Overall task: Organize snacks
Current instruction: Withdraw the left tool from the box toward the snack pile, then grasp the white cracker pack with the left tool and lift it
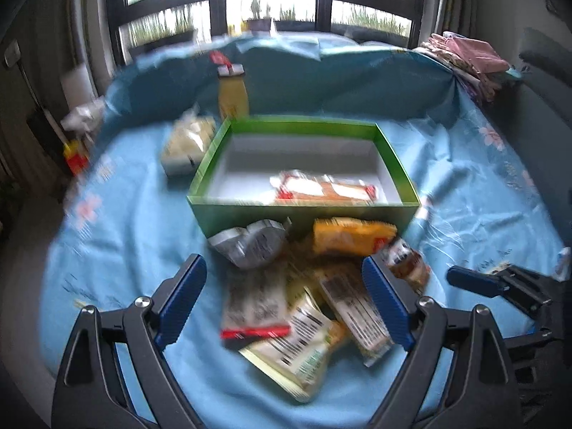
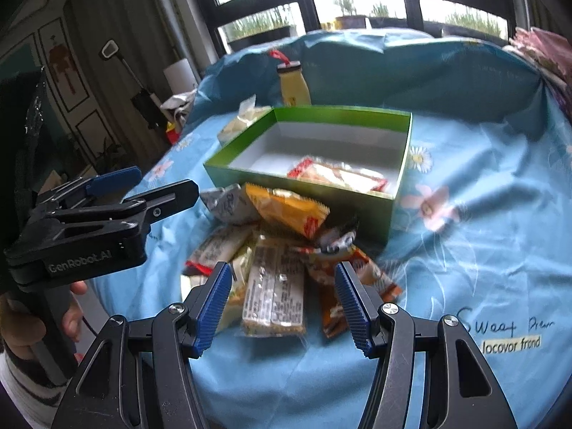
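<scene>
Blue floral cloth covers the surface; snack packets (image 2: 275, 261) lie heaped at the green box's (image 2: 304, 182) six o'clock. Both jaws apart, empty: straddle one top packet only.

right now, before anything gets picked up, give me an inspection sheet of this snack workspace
surface: blue floral cloth, wrinkled, bunched up behind the box.
job's things: green box open, one red and white snack packet inside; loose pile of snack packets on the cloth in front of it.
clutter: yellow bottle and pale bag behind the box; folded fabrics at far right.
grippers: left gripper and right gripper both open over the pile, fingers holding nothing.
cables: nothing seen.
surroundings: windows with potted plants behind; a hand on the left gripper's handle.
</scene>
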Demonstrator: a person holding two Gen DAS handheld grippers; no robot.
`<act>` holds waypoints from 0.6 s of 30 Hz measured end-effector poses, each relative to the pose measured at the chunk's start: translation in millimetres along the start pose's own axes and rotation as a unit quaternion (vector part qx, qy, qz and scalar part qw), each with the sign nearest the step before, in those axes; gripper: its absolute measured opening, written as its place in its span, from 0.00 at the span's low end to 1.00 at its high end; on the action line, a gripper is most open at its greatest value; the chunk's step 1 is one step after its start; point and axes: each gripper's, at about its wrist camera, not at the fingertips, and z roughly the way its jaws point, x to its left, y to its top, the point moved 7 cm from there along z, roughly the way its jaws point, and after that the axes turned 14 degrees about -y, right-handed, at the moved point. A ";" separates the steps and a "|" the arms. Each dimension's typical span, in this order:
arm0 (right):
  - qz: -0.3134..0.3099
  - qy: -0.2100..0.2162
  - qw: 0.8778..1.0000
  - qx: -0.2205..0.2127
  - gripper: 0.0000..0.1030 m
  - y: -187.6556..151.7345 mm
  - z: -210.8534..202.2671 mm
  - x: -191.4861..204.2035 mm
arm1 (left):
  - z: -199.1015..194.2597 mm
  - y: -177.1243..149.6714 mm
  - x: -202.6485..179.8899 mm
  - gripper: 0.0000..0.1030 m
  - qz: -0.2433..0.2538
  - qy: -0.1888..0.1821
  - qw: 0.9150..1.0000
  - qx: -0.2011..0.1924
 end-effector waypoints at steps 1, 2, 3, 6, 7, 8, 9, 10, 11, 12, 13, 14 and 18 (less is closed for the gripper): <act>0.000 0.004 1.000 0.008 0.59 -4.5 3.2 -0.3 | 3.2 -4.5 2.7 0.87 -0.011 -0.009 1.000 0.007; -0.001 0.007 1.000 0.014 0.59 -8.4 5.7 -0.3 | 6.8 -9.2 6.4 0.87 -0.021 -0.016 1.000 0.015; -0.003 0.011 1.000 0.020 0.59 -13.2 8.4 -0.3 | 9.3 -13.2 9.4 0.87 -0.027 -0.021 0.999 0.020; -0.012 0.017 0.999 0.038 0.59 -28.2 16.7 -0.1 | 16.0 -26.4 13.8 0.87 -0.047 -0.048 0.997 0.036; -0.014 0.021 0.999 0.045 0.59 -33.4 20.0 -0.2 | 18.6 -31.9 14.6 0.87 -0.054 -0.062 0.996 0.042; -0.014 0.025 0.998 0.051 0.59 -37.4 22.7 -0.4 | 20.0 -34.3 13.3 0.87 -0.055 -0.069 0.995 0.044; -0.013 0.031 0.998 0.058 0.59 -41.9 25.8 -0.7 | 21.5 -37.8 10.8 0.87 -0.054 -0.079 0.994 0.046; -0.013 0.039 0.997 0.064 0.59 -46.6 28.7 0.1 | 22.6 -41.7 6.6 0.87 -0.051 -0.094 0.993 0.048; -0.012 0.044 0.997 0.068 0.59 -49.5 30.7 0.4 | 23.4 -44.4 2.6 0.87 -0.049 -0.105 0.992 0.049; -0.012 0.047 0.996 0.071 0.59 -52.1 32.8 0.7 | 24.3 -47.1 -1.9 0.87 -0.046 -0.120 0.990 0.050; -0.013 0.050 0.996 0.072 0.59 -54.1 34.8 1.1 | 25.3 -50.2 -7.0 0.87 -0.042 -0.134 0.989 0.052; -0.013 0.053 0.996 0.073 0.59 -55.6 36.0 1.7 | 26.7 -53.0 -12.0 0.87 -0.038 -0.146 0.987 0.054; -0.011 0.066 0.995 0.071 0.59 -57.1 40.7 1.8 | 33.1 -59.2 -29.5 0.85 -0.031 -0.187 0.980 0.066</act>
